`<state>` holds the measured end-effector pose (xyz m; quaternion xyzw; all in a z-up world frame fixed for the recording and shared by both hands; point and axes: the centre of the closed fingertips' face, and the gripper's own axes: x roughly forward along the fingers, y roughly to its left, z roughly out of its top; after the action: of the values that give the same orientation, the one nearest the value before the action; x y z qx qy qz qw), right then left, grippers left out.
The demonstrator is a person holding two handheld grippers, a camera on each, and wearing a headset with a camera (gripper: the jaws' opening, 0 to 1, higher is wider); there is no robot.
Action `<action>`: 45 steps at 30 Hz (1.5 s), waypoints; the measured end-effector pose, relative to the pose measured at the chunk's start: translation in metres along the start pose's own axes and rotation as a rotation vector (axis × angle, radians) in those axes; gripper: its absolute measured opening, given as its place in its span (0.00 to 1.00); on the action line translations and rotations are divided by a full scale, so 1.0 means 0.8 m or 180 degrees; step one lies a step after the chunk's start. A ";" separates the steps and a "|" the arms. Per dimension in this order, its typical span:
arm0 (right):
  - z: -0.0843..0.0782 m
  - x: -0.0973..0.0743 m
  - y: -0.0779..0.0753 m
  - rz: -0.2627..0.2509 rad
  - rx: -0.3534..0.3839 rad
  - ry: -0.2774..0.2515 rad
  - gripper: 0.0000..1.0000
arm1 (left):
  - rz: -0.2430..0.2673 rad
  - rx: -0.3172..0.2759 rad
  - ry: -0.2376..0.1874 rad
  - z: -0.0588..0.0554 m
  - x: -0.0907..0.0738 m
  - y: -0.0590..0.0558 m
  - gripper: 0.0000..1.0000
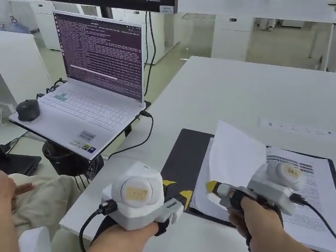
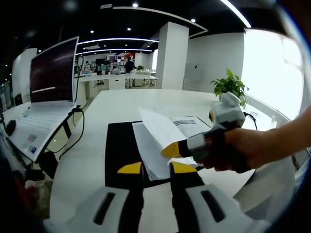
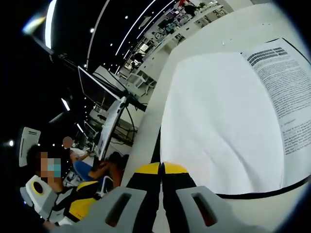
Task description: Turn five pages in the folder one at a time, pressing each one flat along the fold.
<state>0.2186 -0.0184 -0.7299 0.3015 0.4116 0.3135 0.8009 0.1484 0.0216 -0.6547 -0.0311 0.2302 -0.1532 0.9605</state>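
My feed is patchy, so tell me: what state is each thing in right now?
folder: open, lying flat.
page: lifted, mid-turn.
right gripper: shut on the page.
left gripper: open, holding nothing.
laptop: open, screen lit.

We record a white workbench [image 1: 226, 89]; the open black folder [image 1: 184, 163] lies flat near its front edge; a white socket strip [image 1: 294, 127] rests farther back.
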 end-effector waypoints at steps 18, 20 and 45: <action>-0.047 0.046 -0.050 -0.0398 -0.0135 0.0324 0.00 | 0.0110 -0.0186 0.0121 -0.032 -0.010 0.016 0.19; -0.046 0.046 -0.051 -0.0387 -0.0167 0.0310 0.00 | 0.0123 -0.0185 0.0138 -0.034 -0.010 0.016 0.19; 0.065 -0.069 -0.108 0.0137 0.0604 -0.0396 0.00 | -0.0164 0.0417 0.0576 -0.073 0.138 -0.036 0.19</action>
<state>0.2588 -0.1250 -0.7432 0.4037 0.3824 0.2709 0.7858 0.2078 -0.0397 -0.7509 0.0398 0.3045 -0.1948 0.9315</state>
